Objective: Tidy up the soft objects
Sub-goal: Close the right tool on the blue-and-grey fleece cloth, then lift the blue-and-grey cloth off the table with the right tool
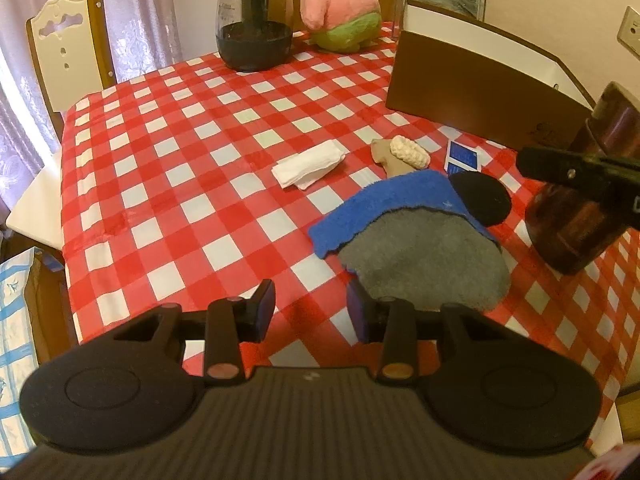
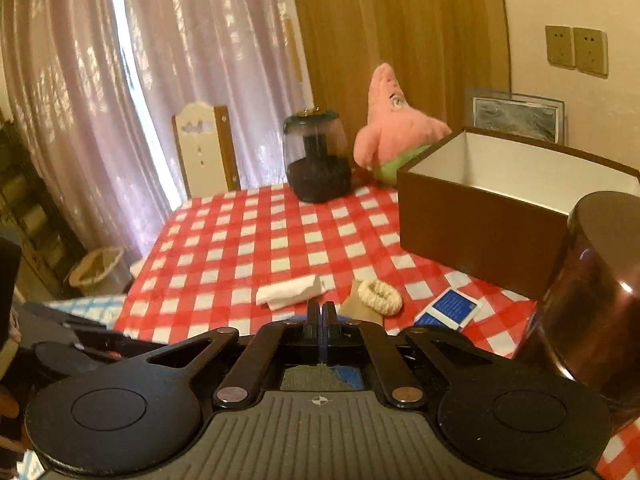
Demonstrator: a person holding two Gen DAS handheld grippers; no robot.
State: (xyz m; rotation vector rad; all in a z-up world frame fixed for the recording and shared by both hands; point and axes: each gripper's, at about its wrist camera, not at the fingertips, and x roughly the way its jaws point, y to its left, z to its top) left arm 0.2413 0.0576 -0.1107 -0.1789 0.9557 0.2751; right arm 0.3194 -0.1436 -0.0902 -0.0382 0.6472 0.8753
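Observation:
In the left wrist view a blue and grey cloth (image 1: 404,236) lies on the checked tablecloth (image 1: 192,152), with a black round pad (image 1: 486,198) on its far edge. A folded white tissue (image 1: 308,164), a cream knitted band (image 1: 410,152) on a tan piece, and a pink plush star (image 1: 340,4) lie further back. My left gripper (image 1: 310,308) is open, just short of the cloth's near edge. My right gripper (image 2: 322,316) has its jaws together with nothing visible between them; a bit of blue cloth (image 2: 346,374) shows beneath it. The open brown box (image 2: 480,216) stands at the right.
A dark glass jar (image 1: 254,24) stands at the back next to the plush. A brown cylindrical container (image 1: 580,200) stands at the right near the right gripper. A blue card packet (image 1: 462,158) lies by the box. A white chair (image 1: 68,48) stands at the table's left.

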